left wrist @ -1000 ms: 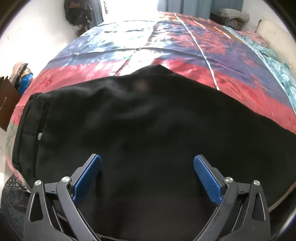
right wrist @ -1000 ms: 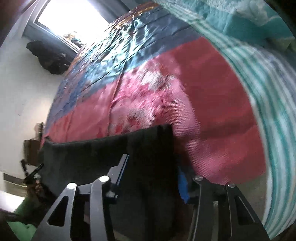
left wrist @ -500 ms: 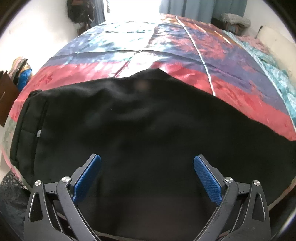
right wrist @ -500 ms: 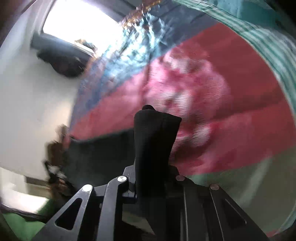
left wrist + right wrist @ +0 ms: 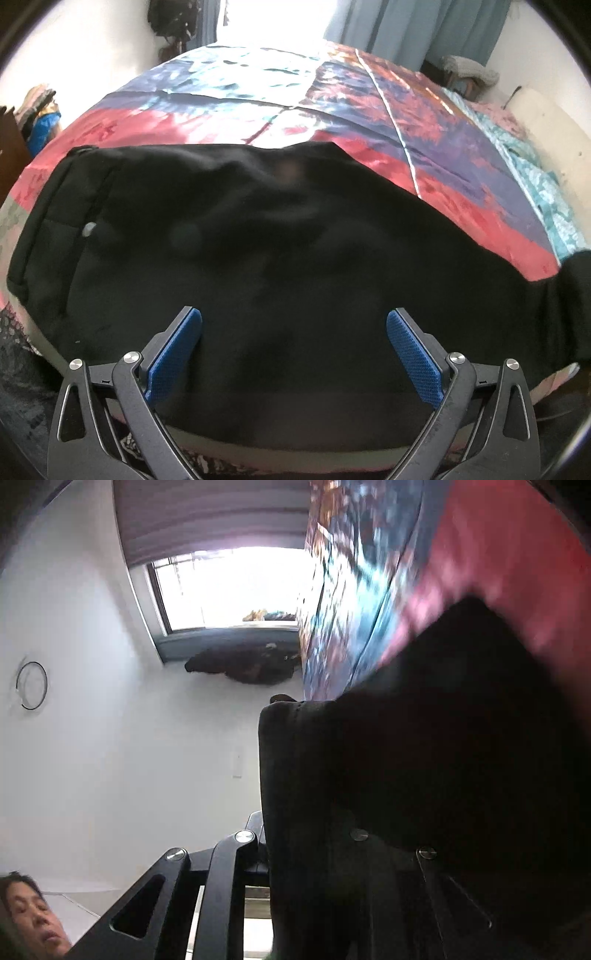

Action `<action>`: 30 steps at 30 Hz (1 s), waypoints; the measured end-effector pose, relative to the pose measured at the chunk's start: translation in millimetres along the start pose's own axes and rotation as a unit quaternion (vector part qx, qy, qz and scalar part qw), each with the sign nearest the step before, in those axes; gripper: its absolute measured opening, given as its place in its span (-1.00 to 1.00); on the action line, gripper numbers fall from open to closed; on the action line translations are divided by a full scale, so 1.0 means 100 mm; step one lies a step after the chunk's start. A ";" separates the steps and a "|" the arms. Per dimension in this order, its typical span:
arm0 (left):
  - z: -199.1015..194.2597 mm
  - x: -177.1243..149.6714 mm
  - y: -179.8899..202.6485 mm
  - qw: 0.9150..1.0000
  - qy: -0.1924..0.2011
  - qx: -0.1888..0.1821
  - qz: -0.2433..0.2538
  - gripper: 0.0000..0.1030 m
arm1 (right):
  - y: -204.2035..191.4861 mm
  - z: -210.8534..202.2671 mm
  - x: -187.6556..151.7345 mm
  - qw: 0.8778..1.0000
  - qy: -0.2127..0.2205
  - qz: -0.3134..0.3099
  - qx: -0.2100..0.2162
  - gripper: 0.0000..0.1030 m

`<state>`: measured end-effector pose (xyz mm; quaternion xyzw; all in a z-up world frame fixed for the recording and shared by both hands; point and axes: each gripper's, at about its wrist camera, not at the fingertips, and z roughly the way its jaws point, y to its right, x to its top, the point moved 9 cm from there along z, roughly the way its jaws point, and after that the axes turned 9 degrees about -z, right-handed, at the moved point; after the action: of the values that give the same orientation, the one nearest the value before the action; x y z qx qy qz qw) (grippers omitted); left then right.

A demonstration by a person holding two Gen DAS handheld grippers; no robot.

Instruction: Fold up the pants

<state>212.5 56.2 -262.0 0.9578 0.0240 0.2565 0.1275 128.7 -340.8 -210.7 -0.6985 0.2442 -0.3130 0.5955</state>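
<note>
Black pants (image 5: pixel 258 240) lie spread across a colourful bedspread (image 5: pixel 258 85), waistband and button to the left. My left gripper (image 5: pixel 293 312) hovers over their near part, wide open, with nothing between its blue pads (image 5: pixel 173 354). At the right edge of the left wrist view the leg end (image 5: pixel 576 280) rises off the bed. In the right wrist view my right gripper (image 5: pixel 306 823) is shut on that leg end of the pants (image 5: pixel 424 738). The cloth drapes over its fingers and hides the pads. This view is rolled sideways and blurred.
A bright window (image 5: pixel 229 587) and blue curtains (image 5: pixel 388 29) stand beyond the bed. Dark clothes (image 5: pixel 243 664) lie heaped under the window. Pillows and teal bedding (image 5: pixel 535 155) are at the far right. A person's head (image 5: pixel 29 912) shows low on the left.
My right gripper shut on the leg end, lifted it and swung it across the bed while rolling sideways. The left gripper shifted slightly and stayed open.
</note>
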 end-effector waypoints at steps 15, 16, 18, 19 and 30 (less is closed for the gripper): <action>-0.48 -0.01 -0.06 0.996 0.002 -0.088 -0.032 0.96 | -0.53 1.44 -0.96 0.947 -0.113 -0.259 -0.155 0.55; -0.56 -0.07 0.07 0.995 -0.002 -0.102 -0.005 0.96 | -0.54 1.26 -0.95 0.938 -0.102 -0.283 -0.175 0.64; -0.61 -0.16 0.31 0.992 -0.007 -0.118 0.036 0.95 | -0.55 0.85 -0.93 0.921 -0.081 -0.316 -0.214 0.64; -0.62 -0.21 0.49 0.990 -0.011 -0.129 0.060 0.94 | -0.51 0.63 -0.93 0.917 -0.073 -0.319 -0.230 0.64; -0.04 -0.37 1.19 0.985 -0.055 -0.053 0.155 -0.83 | -0.33 -0.24 -1.04 0.907 -0.013 -0.307 -0.287 0.64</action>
<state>176.0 -61.8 -245.9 0.9545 -0.1453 0.2207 0.1380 39.1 -277.3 -191.2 -0.8837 0.0894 -0.3872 0.2472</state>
